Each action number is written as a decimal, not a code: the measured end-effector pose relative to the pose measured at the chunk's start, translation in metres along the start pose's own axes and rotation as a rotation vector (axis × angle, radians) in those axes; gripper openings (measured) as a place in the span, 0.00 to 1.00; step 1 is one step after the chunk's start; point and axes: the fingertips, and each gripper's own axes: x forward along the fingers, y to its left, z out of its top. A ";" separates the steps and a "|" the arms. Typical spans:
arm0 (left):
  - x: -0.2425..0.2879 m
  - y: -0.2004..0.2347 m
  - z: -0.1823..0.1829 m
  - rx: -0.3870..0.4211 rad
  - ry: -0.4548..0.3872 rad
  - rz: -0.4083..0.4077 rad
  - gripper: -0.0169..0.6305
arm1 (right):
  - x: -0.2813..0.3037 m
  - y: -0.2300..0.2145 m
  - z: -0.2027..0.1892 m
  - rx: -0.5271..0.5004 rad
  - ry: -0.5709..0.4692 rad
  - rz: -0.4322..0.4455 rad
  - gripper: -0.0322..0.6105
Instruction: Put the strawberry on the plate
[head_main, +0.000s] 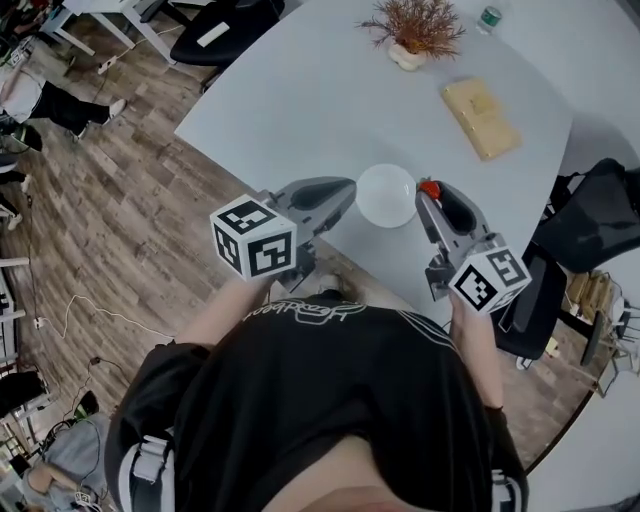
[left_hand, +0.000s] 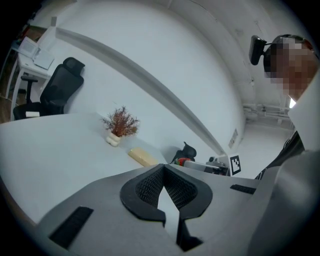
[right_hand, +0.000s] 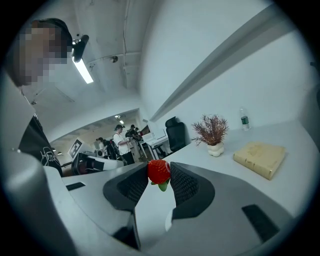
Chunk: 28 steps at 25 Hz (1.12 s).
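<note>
A red strawberry (right_hand: 159, 171) with a green leaf sits pinched between the pads of my right gripper (right_hand: 159, 175), which is shut on it. In the head view the strawberry (head_main: 430, 188) hangs just right of a round white plate (head_main: 386, 195) near the table's front edge, with the right gripper (head_main: 428, 196) beside the plate's rim. My left gripper (head_main: 349, 189) points at the plate's left side. Its jaw tips meet in the left gripper view (left_hand: 164, 170) with nothing between them. From there I also see the strawberry (left_hand: 184, 161) across the table.
On the white table (head_main: 320, 100) stand a dried plant in a white vase (head_main: 415, 35), a tan book (head_main: 481, 117) and a water bottle (head_main: 488, 18) at the back. Black chairs (head_main: 225, 30) (head_main: 600, 215) stand at the far left and at the right.
</note>
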 end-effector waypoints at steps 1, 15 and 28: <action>0.002 0.006 -0.003 -0.018 0.005 0.000 0.04 | 0.004 -0.003 -0.004 0.004 0.010 -0.009 0.26; 0.024 0.066 -0.045 -0.106 0.094 0.017 0.04 | 0.051 -0.038 -0.070 0.027 0.168 -0.044 0.26; 0.024 0.092 -0.078 -0.133 0.165 0.073 0.04 | 0.074 -0.073 -0.160 -0.061 0.391 -0.114 0.26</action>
